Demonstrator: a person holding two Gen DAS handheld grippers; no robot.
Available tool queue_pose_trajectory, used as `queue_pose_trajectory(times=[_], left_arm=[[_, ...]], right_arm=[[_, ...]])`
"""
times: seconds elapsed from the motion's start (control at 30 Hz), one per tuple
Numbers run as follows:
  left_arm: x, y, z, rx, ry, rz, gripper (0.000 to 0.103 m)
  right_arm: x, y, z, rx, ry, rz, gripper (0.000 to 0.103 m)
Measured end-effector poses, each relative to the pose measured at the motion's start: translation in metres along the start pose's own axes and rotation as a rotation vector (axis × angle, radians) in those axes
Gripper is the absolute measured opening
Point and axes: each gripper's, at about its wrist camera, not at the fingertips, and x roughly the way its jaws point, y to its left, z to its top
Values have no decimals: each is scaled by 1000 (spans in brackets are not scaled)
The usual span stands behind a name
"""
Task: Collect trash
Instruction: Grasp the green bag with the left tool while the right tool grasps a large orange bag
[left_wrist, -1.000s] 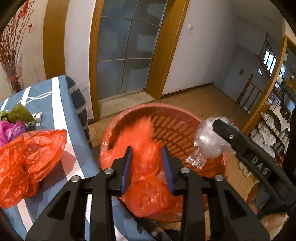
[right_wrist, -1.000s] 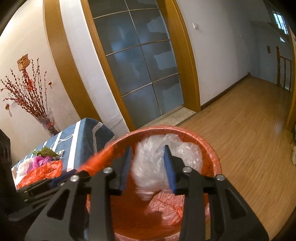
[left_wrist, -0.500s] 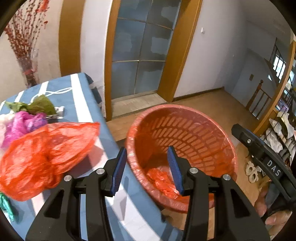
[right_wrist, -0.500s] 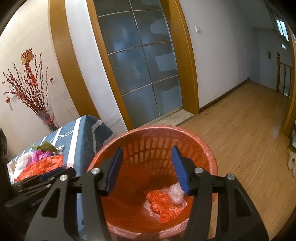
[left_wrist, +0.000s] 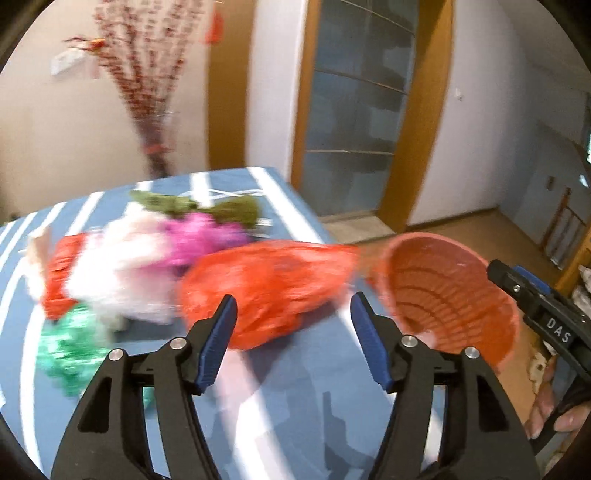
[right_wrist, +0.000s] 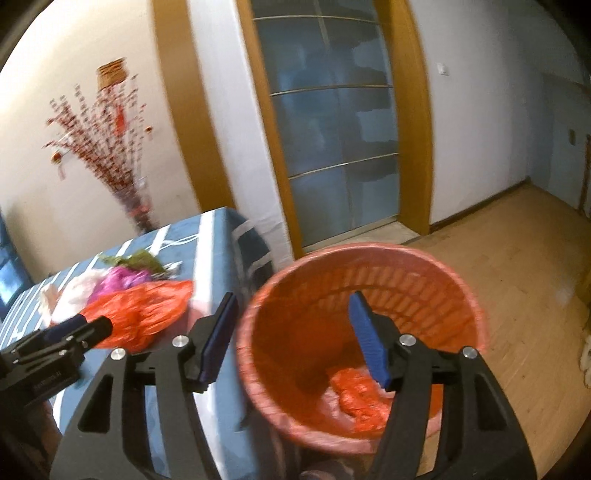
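So we've got both grippers empty rn. The left gripper (left_wrist: 290, 336) has its jaws wide apart, just been opening, nothing between the pads; same for the right gripper (right_wrist: 291, 334), jaws spread and just been opening, nothing pinched.

Left wrist cam gives us the trash pile on the striped blue tablecloth (left_wrist: 295, 398): big orange plastic bag (left_wrist: 266, 288) closest to the fingers, then a white bag (left_wrist: 122, 273), a magenta one (left_wrist: 199, 236), sth dark green (left_wrist: 207, 206) at the back and a bright green crumple (left_wrist: 70, 347) near the left edge. Pretty blurry tho, so the red bit (left_wrist: 61, 273) behind the white one is prob another bag, can't say for sure. The right gripper pokes in from the right edge there, with fingers of the person's hand (left_wrist: 554, 417) under it.

Right wrist cam shows what the left one doesn't: the inside of the orange slatted basket (right_wrist: 369, 258), with crumpled orange plastic (right_wrist: 354, 395) and sth pale lying at the bottom. It also catches the left gripper tip just beside the orange bag.

Basket sits just off the table corner, beside the cloth's hanging edge. Wooden floor (right_wrist: 517, 266) to the right of it is open, sliding glass door (right_wrist: 332, 129) behind.
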Motion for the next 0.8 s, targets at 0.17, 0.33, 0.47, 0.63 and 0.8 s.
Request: queue_pose_trajectory(times=[0.17, 0.33, 0.47, 0.63, 0.8], left_arm=[[-16, 48, -9, -30, -36, 131, 69], [-29, 95, -19, -86, -41, 205, 69], [-37, 125, -24, -129, -42, 251, 69], [-42, 155, -33, -179, -32, 281, 70], [-43, 168, -41, -207, -17, 284, 70]], right_arm=[[12, 55, -6, -75, 36, 83, 67], [24, 106, -10, -130, 65, 159, 69], [37, 138, -12, -160, 102, 215, 72], [58, 175, -21, -210, 153, 230, 76], [85, 192, -33, -245, 233, 203, 76]])
